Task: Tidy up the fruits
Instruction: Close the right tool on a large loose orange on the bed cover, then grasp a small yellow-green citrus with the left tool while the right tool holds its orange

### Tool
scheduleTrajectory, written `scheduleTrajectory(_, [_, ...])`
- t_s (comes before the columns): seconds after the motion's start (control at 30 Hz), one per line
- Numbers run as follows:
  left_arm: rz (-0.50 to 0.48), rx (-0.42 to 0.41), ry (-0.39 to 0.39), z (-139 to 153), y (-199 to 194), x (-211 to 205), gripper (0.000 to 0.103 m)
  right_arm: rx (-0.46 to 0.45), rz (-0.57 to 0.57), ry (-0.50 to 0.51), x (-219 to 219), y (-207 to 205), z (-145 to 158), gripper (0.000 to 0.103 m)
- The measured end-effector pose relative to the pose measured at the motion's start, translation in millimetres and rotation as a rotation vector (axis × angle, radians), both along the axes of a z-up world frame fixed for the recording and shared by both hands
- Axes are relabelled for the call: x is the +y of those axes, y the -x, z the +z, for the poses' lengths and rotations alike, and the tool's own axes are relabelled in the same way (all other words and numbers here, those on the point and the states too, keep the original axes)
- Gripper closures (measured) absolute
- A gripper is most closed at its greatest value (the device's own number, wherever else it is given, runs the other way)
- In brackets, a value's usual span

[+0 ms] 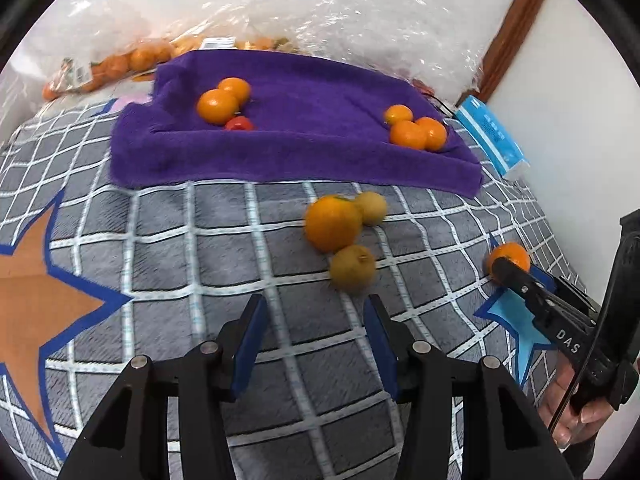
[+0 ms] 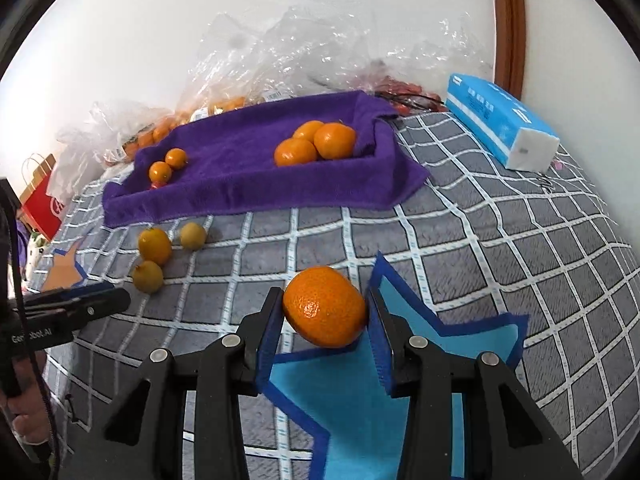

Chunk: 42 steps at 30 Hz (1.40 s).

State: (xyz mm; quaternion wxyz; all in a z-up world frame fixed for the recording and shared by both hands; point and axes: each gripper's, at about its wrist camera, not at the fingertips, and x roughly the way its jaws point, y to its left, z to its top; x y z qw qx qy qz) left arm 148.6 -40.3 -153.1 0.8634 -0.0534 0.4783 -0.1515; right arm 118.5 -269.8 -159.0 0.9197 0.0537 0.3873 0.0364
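Three loose fruits (image 1: 344, 236) are sitting near the purple towel (image 1: 296, 136) edge; left gripper (image 1: 314, 344) is gaping empty, right gripper (image 2: 324, 336) is clamping a mandarin (image 2: 325, 306).

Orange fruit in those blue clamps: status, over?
Right gripper shut on round orange mandarin. Left gripper open, empty, near yellow-brown fruit. Purple towel tray ahead, path unobstructed.

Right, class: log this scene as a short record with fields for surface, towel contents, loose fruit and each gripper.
surface: checked blanket
towel: three oranges at one end; two oranges and a small red fruit at the other
loose fruit: one orange, two yellowish fruits
left gripper: open, empty
right gripper: shut on held orange
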Motion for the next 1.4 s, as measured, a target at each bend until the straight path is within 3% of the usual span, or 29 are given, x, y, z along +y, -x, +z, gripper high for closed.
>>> scheduleTrajectory(0.37, [0.009, -0.019, 0.0, -3.2, -10.0, -29.8, 0.06, -0.02, 0.019, -0.039, -4.2, 4.1, -3.9, 0.062])
scheduleTrajectory(0.6, [0.056, -0.058, -0.086, -5.4, -11.6, -38.6, 0.076, -0.029, 0.038, -0.031, 0.6, 4.4, -4.0, 0.062])
scheduleTrajectory(0.83, [0.071, -0.131, -0.125, -7.4, -2.7, -42.4, 0.076, -0.034, 0.043, -0.059, -4.8, 5.5, -4.0, 0.062])
scheduleTrajectory(1.03, [0.069, -0.141, -0.145, -7.6, -2.7, -46.2, 0.076, -0.042, 0.033, -0.082, -9.1, 6.5, -3.4, 0.062])
scheduleTrajectory(1.4, [0.077, -0.135, -0.098, -8.5, -3.4, -41.3, 0.076, -0.036, 0.037, -0.097, -9.9, 7.8, -4.2, 0.062])
